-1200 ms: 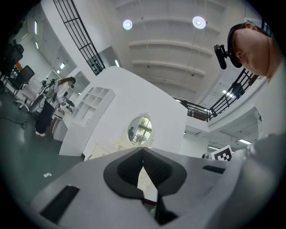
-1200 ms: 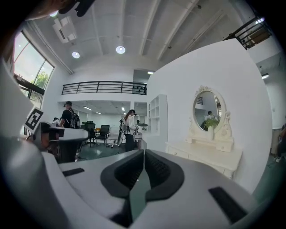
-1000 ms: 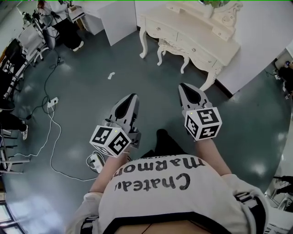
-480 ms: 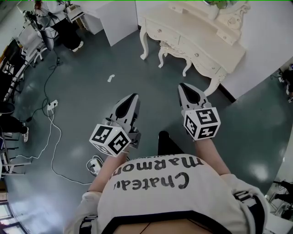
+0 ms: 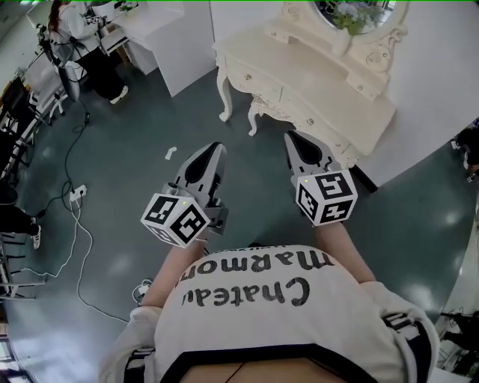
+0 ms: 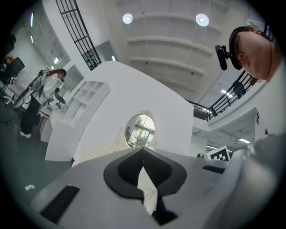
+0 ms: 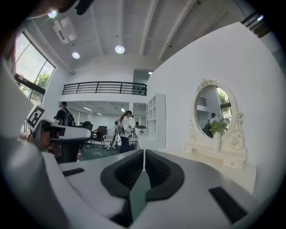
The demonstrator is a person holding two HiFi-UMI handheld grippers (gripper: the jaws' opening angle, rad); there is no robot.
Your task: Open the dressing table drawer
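The cream dressing table stands ahead of me against a white wall, with an oval mirror and a vase of flowers on top. Its drawer fronts carry small knobs and look closed. My left gripper is held over the floor short of the table's left legs, jaws shut and empty. To its right, my right gripper is close to the table's front edge, also shut on nothing. The left gripper view shows its jaws meeting below the mirror; the right gripper's jaws point left of the mirror.
A white cabinet stands left of the table, with a person at a desk beyond it. Cables and a power strip lie on the grey floor at left, and a small white scrap near the left gripper.
Both grippers have moved forward toward the dressing table, which now sits closer and larger in the head view. Their jaws stay shut.
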